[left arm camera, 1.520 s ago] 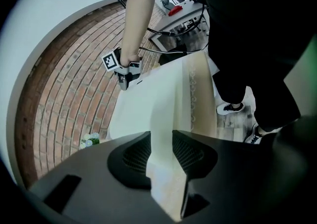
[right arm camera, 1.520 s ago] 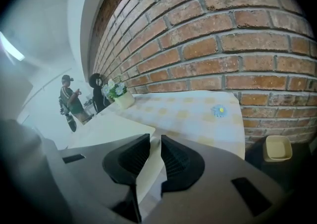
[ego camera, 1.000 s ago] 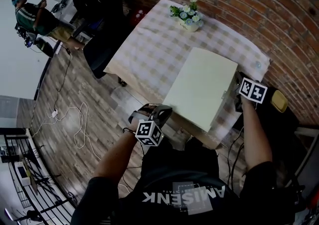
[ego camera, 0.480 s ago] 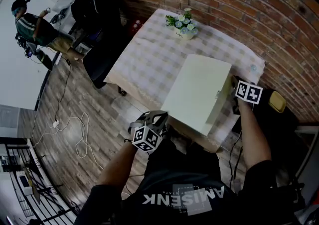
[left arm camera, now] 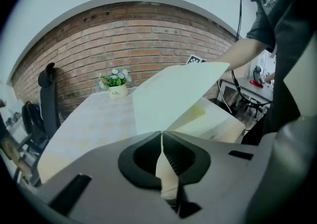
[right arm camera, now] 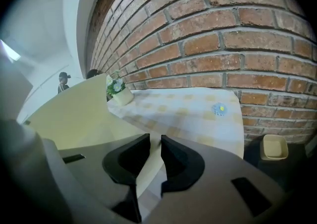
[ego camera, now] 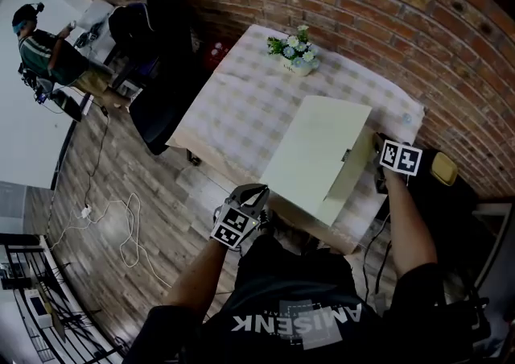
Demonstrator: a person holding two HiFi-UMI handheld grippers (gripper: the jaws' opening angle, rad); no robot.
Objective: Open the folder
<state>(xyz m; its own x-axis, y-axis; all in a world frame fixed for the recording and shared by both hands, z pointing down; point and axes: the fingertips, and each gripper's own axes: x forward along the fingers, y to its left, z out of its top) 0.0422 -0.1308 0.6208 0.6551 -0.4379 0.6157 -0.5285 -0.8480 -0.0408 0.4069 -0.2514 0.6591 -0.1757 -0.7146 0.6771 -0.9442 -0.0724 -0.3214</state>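
A pale cream folder (ego camera: 315, 149) lies on the checked tablecloth (ego camera: 241, 105) near the table's front right. Its top cover (left arm camera: 173, 96) tilts up along the right side, and the darker inside (ego camera: 355, 167) shows beneath. My left gripper (ego camera: 257, 192) is shut on the cover's near edge; the thin cream sheet runs between its jaws (left arm camera: 162, 143). My right gripper (ego camera: 377, 146) sits at the folder's right edge, its jaws (right arm camera: 152, 151) closed on the lower leaf. The raised cover (right arm camera: 74, 109) stands to their left.
A small pot of flowers (ego camera: 295, 52) stands at the table's far edge by the brick wall. A black chair (ego camera: 161, 40) is at the table's left. A person (ego camera: 48, 48) stands far left, and a white cable (ego camera: 121, 209) lies on the wooden floor. A yellow object (ego camera: 445, 167) sits at the right.
The cover's right side has lifted off the lower leaf, opening a gap. My left gripper has rolled and shifted slightly along the near edge. The right gripper has stayed put.
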